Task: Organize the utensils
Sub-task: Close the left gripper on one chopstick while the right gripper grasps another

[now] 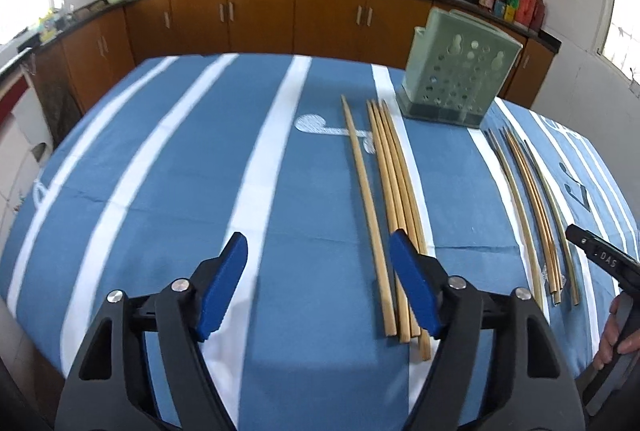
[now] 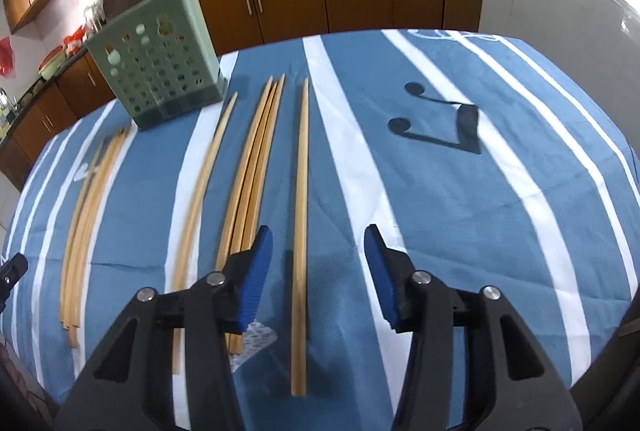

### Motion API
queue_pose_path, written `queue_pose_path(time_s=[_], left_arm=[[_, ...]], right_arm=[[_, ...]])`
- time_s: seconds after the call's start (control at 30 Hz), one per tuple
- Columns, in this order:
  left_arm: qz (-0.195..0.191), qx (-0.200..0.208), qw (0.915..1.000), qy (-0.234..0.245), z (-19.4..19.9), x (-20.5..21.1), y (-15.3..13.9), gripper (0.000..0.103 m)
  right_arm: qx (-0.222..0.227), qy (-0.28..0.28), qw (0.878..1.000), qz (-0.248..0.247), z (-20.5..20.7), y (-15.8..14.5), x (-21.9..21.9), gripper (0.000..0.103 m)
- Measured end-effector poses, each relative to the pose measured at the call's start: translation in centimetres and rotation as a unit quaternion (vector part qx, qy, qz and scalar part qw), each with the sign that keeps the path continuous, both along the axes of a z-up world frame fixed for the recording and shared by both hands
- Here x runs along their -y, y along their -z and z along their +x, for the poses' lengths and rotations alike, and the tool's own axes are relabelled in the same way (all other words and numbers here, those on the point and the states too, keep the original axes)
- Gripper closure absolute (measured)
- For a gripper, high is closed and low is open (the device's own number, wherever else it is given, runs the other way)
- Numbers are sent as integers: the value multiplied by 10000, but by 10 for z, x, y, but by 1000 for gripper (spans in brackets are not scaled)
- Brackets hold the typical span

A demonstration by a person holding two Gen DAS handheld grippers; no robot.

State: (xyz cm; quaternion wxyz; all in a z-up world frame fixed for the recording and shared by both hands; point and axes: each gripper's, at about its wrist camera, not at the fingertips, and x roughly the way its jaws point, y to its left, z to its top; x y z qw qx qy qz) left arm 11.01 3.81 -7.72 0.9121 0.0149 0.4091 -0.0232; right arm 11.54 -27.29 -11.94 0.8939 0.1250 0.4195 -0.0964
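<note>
The desk (image 1: 160, 191) wears a blue cloth with white stripes and a black music-note print (image 2: 440, 127). Toward its far edge stands the pale green perforated plastic utensil holder (image 1: 456, 79), upright. In front of it lie the long wooden chopsticks (image 1: 394, 199), loosely grouped, their long axes running from the near edge toward the holder, thin tips pointing away. The left gripper (image 1: 318, 285) hovers with fingers released, empty. The right gripper (image 2: 318, 273), lettered "DAS" in the left wrist view, is likewise spread wide, straddling a single chopstick (image 2: 301, 231) without touching it.
</note>
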Motion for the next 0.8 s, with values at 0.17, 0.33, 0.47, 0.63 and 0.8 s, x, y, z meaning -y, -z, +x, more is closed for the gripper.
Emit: queue_pose_path(time_s=[0.17, 0.33, 0.47, 0.63, 0.8], left_arm=[[31, -265, 9993, 248, 16, 10, 12, 50], [256, -477, 9978, 392, 28, 19, 24, 66], [354, -535, 9969, 464, 33, 25, 28, 68], [511, -451, 9968, 422, 41, 32, 28, 83], [468, -432, 9974, 327, 54, 26, 28, 94]], right_arm=[[-67, -41, 9999, -144, 6, 8, -3, 62], [-53, -34, 9996, -268, 8, 9, -3, 68], [-69, -47, 9995, -305, 10, 8, -3, 69], [-78, -54, 9993, -364, 12, 9, -5, 70], [-93, -93, 9992, -371, 19, 8, -5, 95]])
